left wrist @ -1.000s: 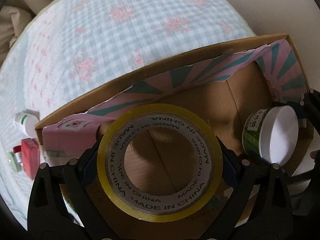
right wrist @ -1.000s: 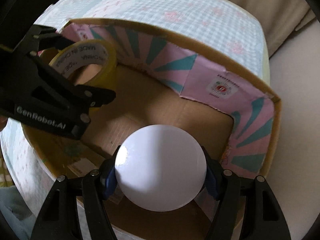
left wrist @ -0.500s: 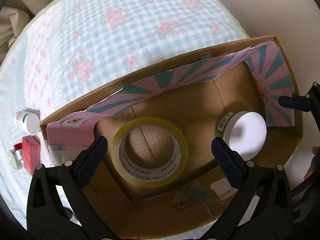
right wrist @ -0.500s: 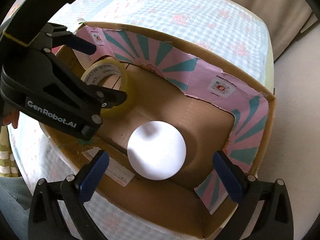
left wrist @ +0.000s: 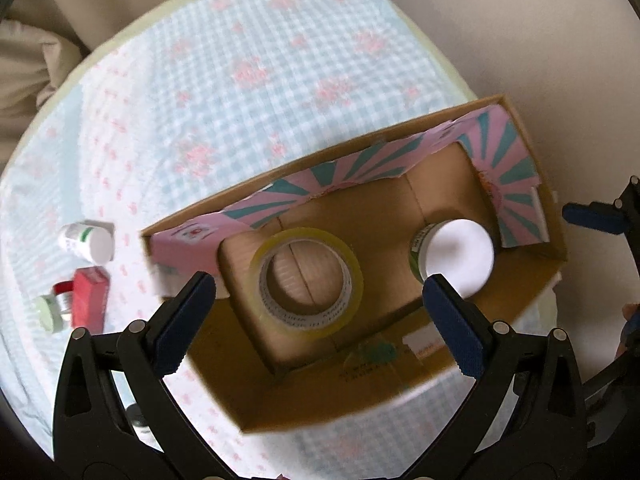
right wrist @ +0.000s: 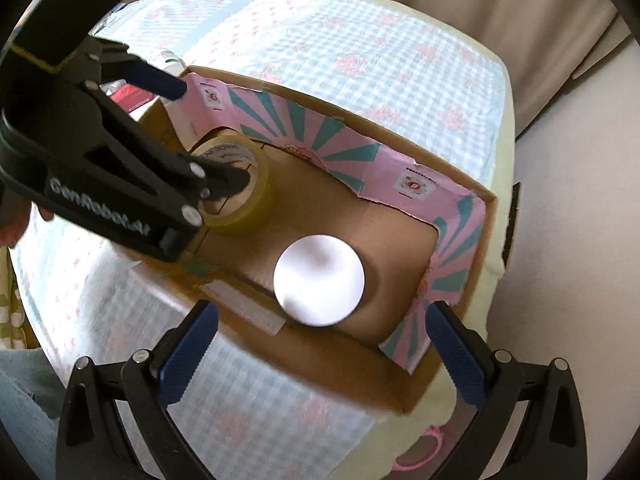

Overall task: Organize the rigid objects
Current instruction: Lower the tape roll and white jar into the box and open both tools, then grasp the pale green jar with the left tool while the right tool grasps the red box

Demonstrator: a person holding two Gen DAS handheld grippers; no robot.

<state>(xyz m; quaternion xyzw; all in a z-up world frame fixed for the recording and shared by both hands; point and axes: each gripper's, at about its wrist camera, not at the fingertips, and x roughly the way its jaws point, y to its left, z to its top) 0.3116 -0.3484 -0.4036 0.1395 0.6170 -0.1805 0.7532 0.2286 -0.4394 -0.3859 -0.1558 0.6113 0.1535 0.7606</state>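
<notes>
My black tongs [left wrist: 316,316] wear blue pads [left wrist: 182,322]. The brown cardboard box [left wrist: 360,394], lined with pink-and-teal rays, holds yellow tape [left wrist: 307,283] and a white-lidded green tub [left wrist: 456,257] on pale blue gingham, pink-flowered cloth [left wrist: 248,64].

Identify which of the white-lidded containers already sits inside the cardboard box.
The green-labelled tub with the wide white lid, beside the tape roll in the cardboard box. The small white bottle lies outside on the checked cloth.

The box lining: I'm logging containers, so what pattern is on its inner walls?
Pink with teal sunburst rays lining the cardboard box, clearest in the right wrist view.
</notes>
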